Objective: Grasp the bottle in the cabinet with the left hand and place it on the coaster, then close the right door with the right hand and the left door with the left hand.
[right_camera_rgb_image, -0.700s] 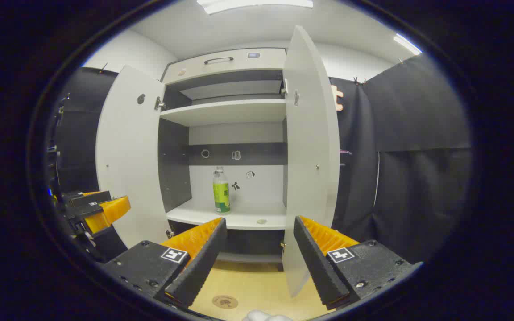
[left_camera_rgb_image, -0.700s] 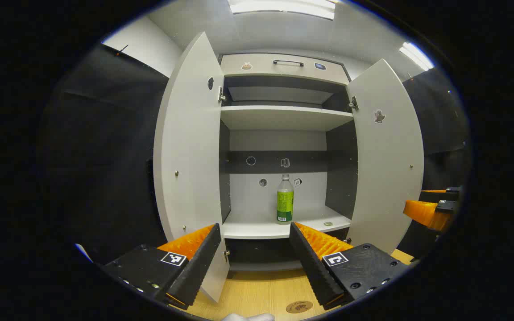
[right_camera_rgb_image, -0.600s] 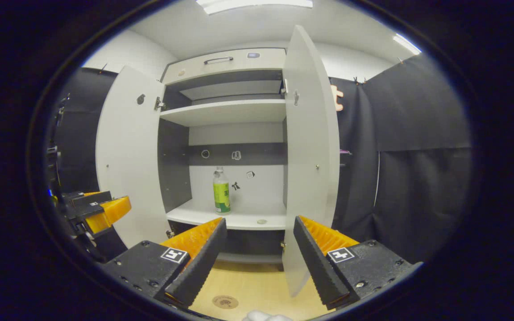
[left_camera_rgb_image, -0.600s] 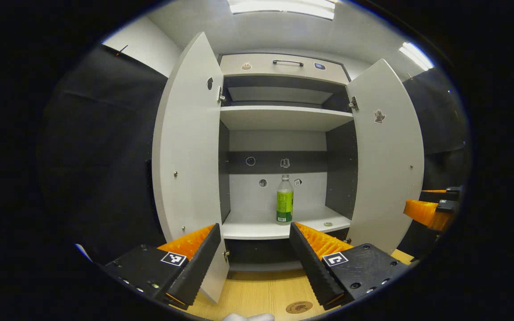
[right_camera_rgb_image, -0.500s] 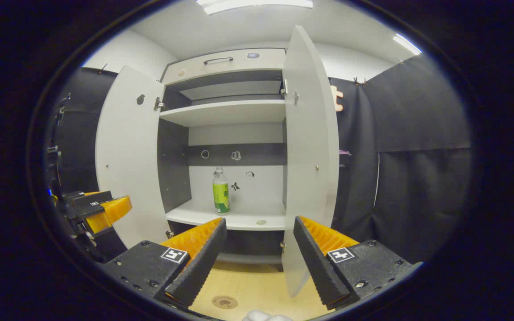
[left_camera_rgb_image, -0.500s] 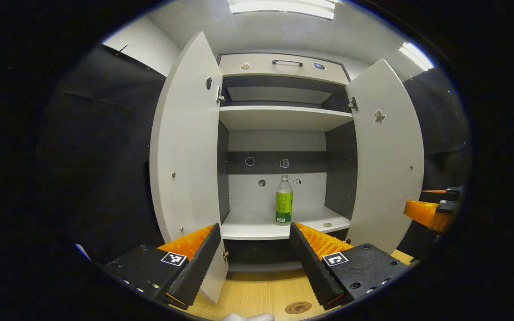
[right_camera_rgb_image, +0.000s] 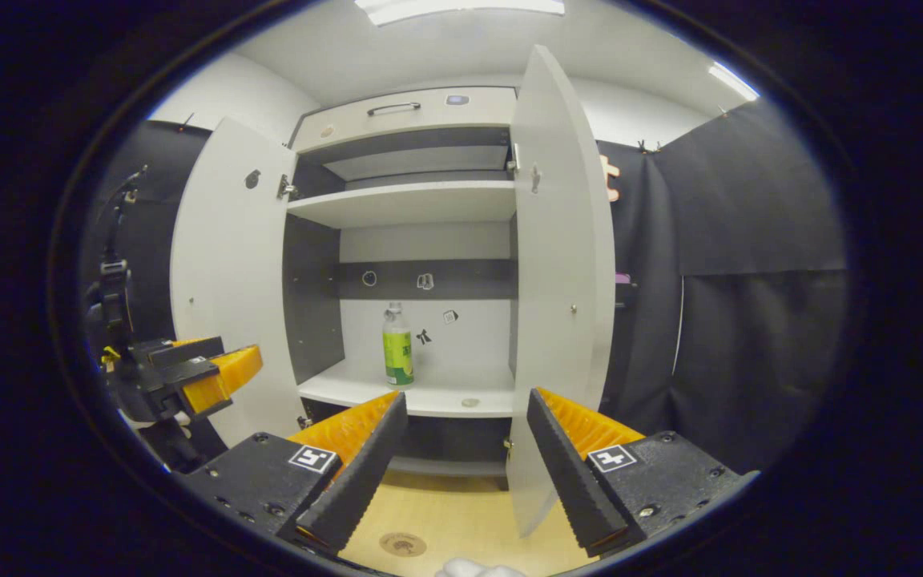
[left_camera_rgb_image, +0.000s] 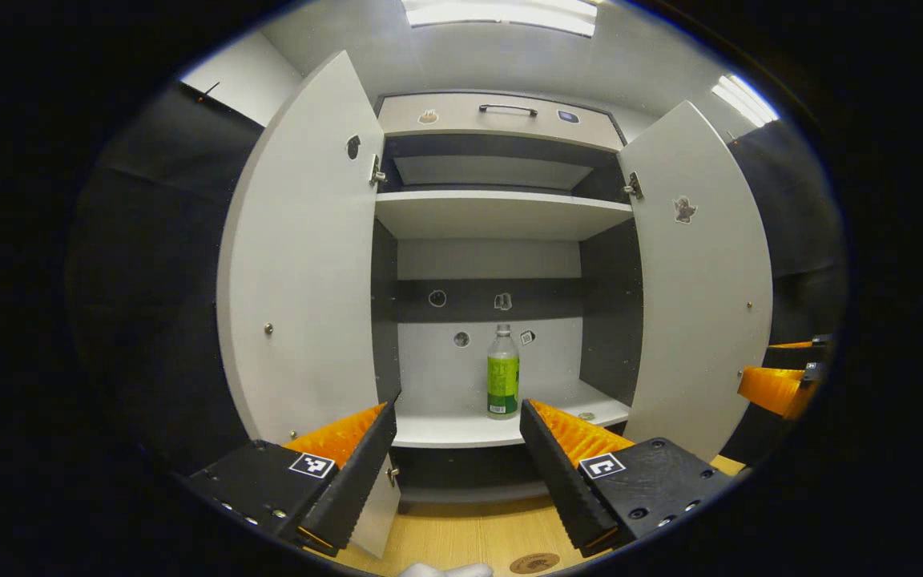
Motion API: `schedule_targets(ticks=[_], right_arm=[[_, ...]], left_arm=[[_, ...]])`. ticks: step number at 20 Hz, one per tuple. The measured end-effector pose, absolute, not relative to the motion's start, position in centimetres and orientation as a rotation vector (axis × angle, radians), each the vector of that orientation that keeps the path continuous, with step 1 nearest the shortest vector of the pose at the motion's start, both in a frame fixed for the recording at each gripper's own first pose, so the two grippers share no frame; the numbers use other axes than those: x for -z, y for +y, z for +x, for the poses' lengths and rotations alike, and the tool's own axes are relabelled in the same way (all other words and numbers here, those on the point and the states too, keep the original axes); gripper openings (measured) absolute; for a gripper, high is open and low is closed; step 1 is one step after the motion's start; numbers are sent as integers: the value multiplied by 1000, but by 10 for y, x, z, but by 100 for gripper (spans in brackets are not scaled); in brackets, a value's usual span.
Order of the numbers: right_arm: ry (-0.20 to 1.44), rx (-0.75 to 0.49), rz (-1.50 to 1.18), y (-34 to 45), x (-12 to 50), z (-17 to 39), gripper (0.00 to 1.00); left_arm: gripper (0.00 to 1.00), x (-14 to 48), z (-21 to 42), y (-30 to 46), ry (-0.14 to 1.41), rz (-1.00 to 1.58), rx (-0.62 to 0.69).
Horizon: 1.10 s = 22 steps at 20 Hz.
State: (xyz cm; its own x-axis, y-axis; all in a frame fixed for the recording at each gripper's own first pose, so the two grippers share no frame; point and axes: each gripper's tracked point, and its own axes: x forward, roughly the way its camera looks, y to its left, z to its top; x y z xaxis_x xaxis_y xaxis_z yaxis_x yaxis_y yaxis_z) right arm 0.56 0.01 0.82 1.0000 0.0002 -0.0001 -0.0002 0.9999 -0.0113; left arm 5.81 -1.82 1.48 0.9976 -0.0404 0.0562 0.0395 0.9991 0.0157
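My left gripper (left_camera_rgb_image: 455, 457) spread wide, empty, aimed at cabinet (left_camera_rgb_image: 501, 120) opening. Bottle (left_camera_rgb_image: 502, 373) upright on lower shelf (left_camera_rgb_image: 461, 429), well ahead, showing just inside my right finger (left_camera_rgb_image: 562, 473). Reach not finished. I'd nudge left hand rightward to centre bottle in gap, go in level, clear left door (left_camera_rgb_image: 301, 256) edge, close on labelled body, not cap. Coaster (left_camera_rgb_image: 534, 562) on wooden surface (left_camera_rgb_image: 469, 533) below, near me. Right gripper (right_camera_rgb_image: 461, 461) also parted, empty, idle beside right door (right_camera_rgb_image: 562, 264). Both doors open.
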Motion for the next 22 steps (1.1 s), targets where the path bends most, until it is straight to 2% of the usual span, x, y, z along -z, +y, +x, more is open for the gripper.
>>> schedule_targets(ticks=[4,5,6,7,14,17,22], right_arm=[[9,13,-31,2,-14,2,99],[12,17,-33,2,-15,0,99],[17,20,-33,3,-16,-1,99],[22,24,-30,4,-18,-3,99],[72,68,-46,3,-15,-11,99],[107,88,-64,-3,-4,-9,99],[155,112,-56,-11,12,-4,100]], left_arm=[[95,-30,117,-41,-114,6,77],[99,-31,135,-48,-121,1,88],[95,-31,154,-56,-121,0,94],[94,-29,173,-61,-123,-2,97],[95,24,301,-86,-24,-46,85],[95,39,341,-88,-14,-44,71],[95,57,372,-96,-4,-2,42]])
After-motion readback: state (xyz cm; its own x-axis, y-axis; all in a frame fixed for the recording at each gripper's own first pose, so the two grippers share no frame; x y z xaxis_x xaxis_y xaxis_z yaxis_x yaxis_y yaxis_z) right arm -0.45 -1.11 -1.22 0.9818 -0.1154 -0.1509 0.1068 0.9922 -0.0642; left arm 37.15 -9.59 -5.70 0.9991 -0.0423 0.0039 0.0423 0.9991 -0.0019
